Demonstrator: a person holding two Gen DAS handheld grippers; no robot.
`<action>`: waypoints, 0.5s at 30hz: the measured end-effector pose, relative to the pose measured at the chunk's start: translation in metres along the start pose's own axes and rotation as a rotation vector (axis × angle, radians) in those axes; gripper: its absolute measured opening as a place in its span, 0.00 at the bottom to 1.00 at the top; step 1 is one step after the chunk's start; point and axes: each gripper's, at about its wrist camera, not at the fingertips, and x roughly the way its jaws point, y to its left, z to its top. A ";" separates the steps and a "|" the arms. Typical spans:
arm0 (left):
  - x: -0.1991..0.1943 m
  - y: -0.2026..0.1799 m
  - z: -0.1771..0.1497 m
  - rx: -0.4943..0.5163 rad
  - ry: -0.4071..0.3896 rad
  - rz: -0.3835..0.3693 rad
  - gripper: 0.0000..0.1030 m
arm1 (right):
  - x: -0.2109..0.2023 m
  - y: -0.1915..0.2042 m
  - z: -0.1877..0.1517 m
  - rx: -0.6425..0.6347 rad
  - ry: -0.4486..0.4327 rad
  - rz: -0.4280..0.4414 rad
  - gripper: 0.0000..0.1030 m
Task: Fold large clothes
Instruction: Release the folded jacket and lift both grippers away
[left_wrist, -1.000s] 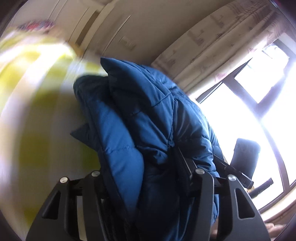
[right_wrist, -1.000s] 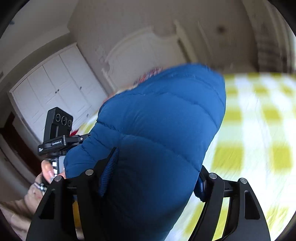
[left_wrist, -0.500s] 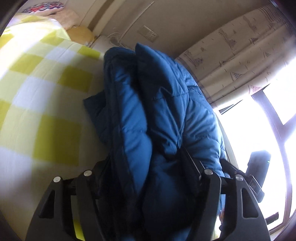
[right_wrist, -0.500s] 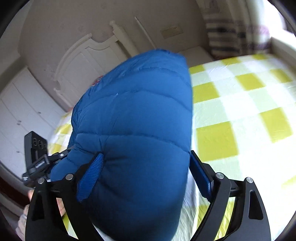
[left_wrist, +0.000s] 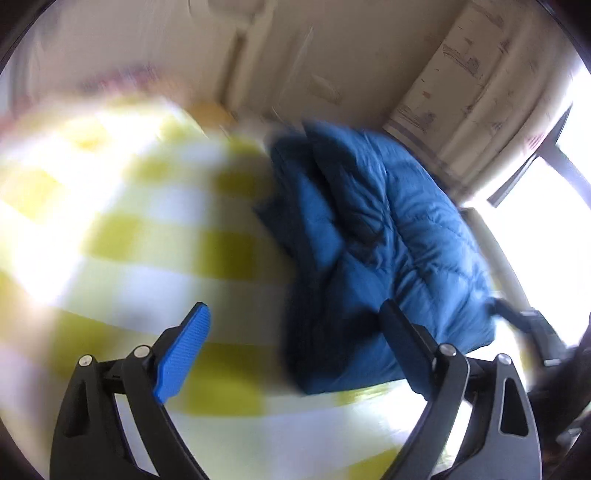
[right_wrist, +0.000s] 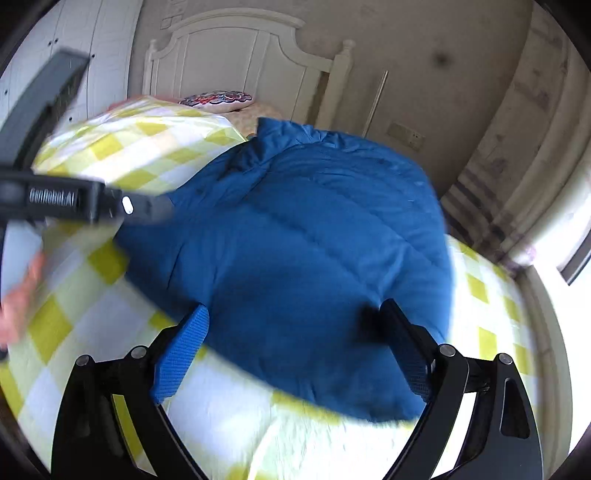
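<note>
A folded blue puffer jacket (right_wrist: 306, 251) lies on the yellow-and-white checked bedspread (right_wrist: 140, 147). In the left wrist view the jacket (left_wrist: 373, 258) sits ahead and to the right, blurred. My left gripper (left_wrist: 295, 325) is open and empty, drawn back from the jacket's near left edge. My right gripper (right_wrist: 295, 325) is open, its jaws wide just above the jacket's near edge, holding nothing. The left gripper's body (right_wrist: 62, 195) shows at the left of the right wrist view, with a hand below it.
A white headboard (right_wrist: 240, 66) and a patterned pillow (right_wrist: 218, 99) stand at the head of the bed. Curtains (left_wrist: 480, 92) and a bright window (left_wrist: 546, 229) are on the right. A wall socket (right_wrist: 406, 136) is beside the bed.
Both grippers have opened and let go of the jacket, which now rests on the bed. Both have pulled back; the left one is moving fast, its view blurred.
</note>
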 end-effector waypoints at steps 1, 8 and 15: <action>-0.022 -0.007 0.000 0.050 -0.070 0.072 0.91 | -0.026 -0.008 -0.002 0.046 -0.065 0.033 0.84; -0.191 -0.064 -0.015 0.229 -0.642 0.266 0.98 | -0.180 -0.065 -0.013 0.241 -0.449 0.056 0.93; -0.208 -0.104 -0.034 0.267 -0.648 0.284 0.98 | -0.195 -0.063 -0.019 0.245 -0.448 -0.015 0.96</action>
